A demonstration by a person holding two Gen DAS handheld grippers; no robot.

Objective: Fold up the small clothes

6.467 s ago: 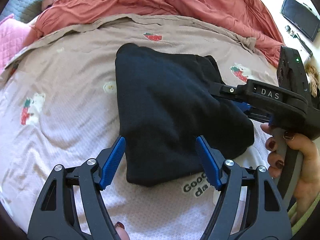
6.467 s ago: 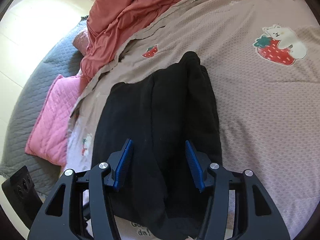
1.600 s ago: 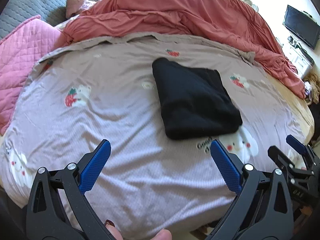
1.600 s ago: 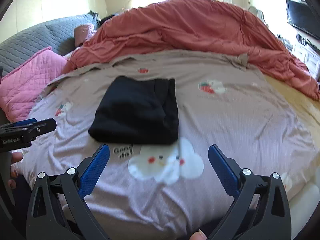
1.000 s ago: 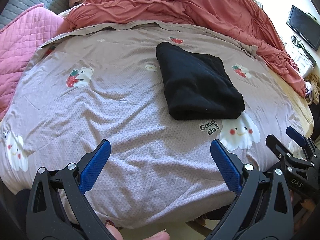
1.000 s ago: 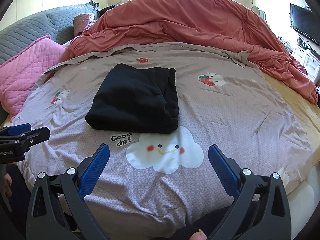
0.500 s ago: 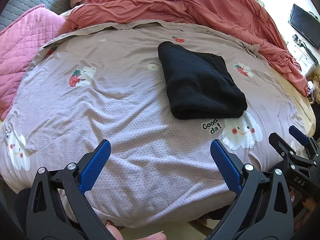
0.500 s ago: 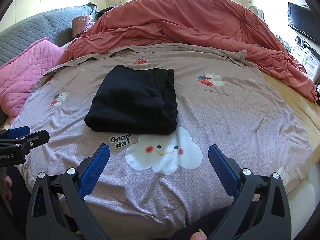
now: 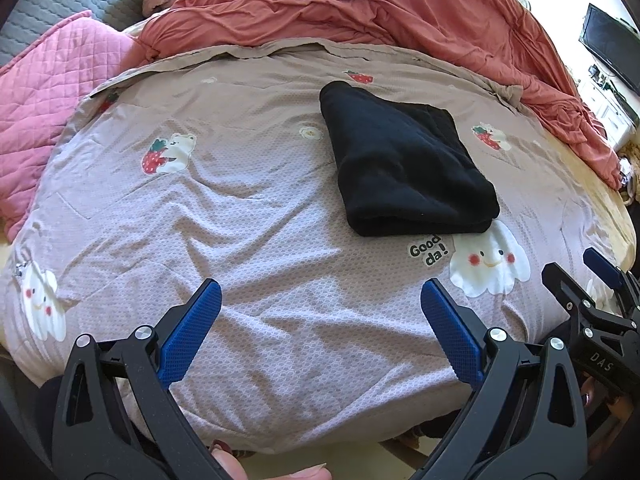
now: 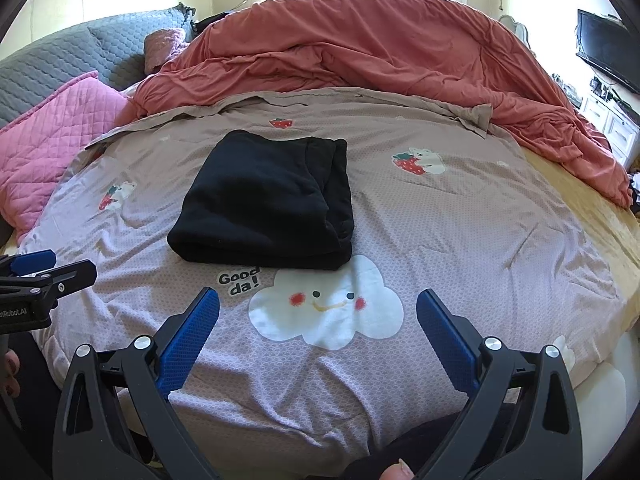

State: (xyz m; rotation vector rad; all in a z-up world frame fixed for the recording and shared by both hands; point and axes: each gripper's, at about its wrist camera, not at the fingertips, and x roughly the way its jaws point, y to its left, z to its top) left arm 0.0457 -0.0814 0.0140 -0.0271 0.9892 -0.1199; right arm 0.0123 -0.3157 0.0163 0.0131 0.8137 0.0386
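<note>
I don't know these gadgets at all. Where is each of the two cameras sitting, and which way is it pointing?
Left wrist view: rides on the left gripper, looking along its open blue fingers across the bed; a thumb shows below.
Right wrist view: rides on the right gripper, facing the bed and the red duvet; a fingertip shows at the bottom.
Shared: the folded black garment above the cloud print, and each view catches the other gripper at its edge.

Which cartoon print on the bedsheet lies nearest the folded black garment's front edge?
The smiling white cloud beside the "Good da!" lettering. It sits right against the folded black garment, while the strawberry bear prints lie off to the sides.
</note>
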